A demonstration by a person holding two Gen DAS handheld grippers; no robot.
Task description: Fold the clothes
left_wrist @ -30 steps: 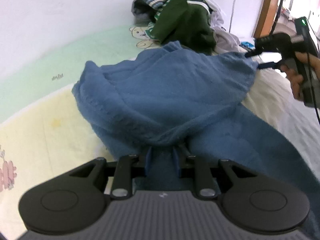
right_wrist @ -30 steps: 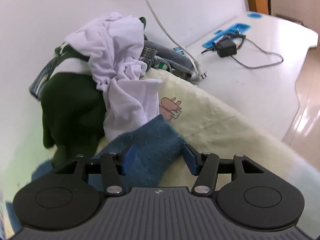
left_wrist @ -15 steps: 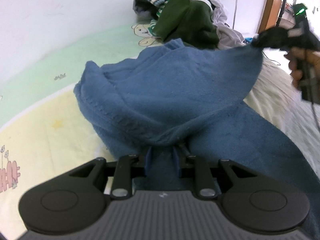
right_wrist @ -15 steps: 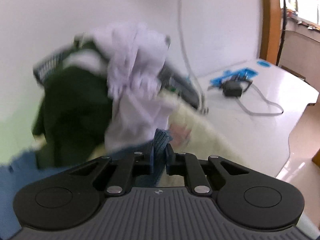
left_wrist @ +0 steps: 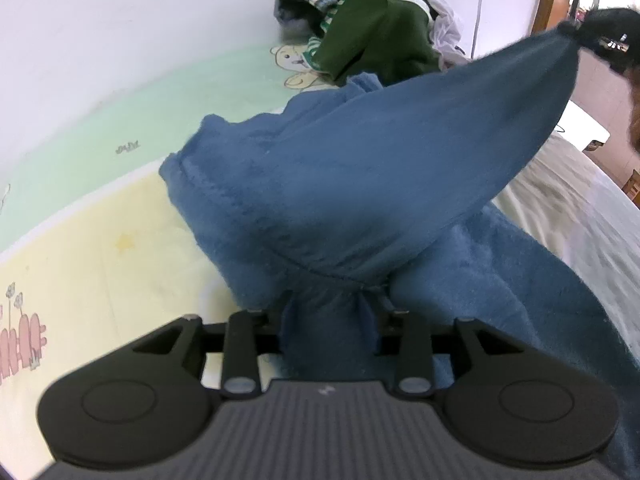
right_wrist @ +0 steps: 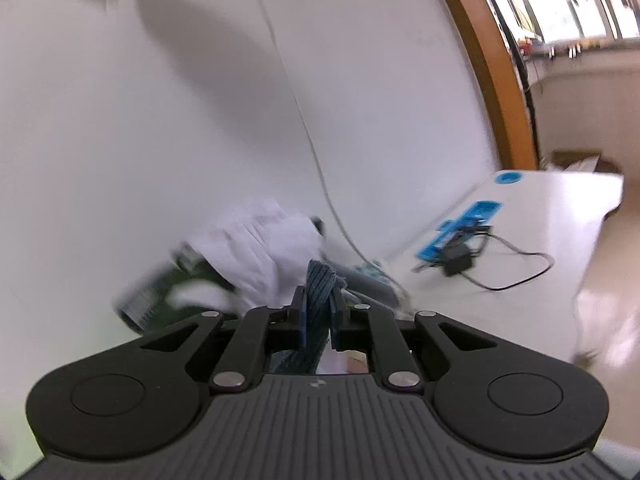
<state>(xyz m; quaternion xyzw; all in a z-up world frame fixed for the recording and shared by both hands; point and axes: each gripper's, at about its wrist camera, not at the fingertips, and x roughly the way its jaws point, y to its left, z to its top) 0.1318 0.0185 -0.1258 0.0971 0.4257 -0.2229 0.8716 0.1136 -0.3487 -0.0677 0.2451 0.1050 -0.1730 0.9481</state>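
L wrist view
Garment: 1 blue fleece garment [left_wrist: 360,184], lying on bed sheet [left_wrist: 100,280]; long axis runs from near edge up to far right, where one corner is pulled up to a point.
L tool [left_wrist: 330,312]: fabric bunched between jaws, which have just been opening; pads hidden by cloth, so can't tell if they grip.
R tool [left_wrist: 576,34]: top right, pinching the raised corner; one hand [left_wrist: 634,120] at frame edge.
Pile: 1 heap of clothes [left_wrist: 372,36] by wall, dark green piece on top.
Change vs 1 s ago: corner was low near the heap, now lifted high and cloth stretched taut.

R wrist view
R tool [right_wrist: 319,300]: jaws nearly closed, clamped on a blue ribbed edge [right_wrist: 318,284] standing up between them.
Heap: white [right_wrist: 264,240] and green pieces, blurred.
Desk [right_wrist: 560,208]: 1 black charger w/ cable [right_wrist: 460,262], 1 blue strip [right_wrist: 460,228].
Change vs 1 s ago: jaws were wide apart around the cloth; view now tipped up toward wall.
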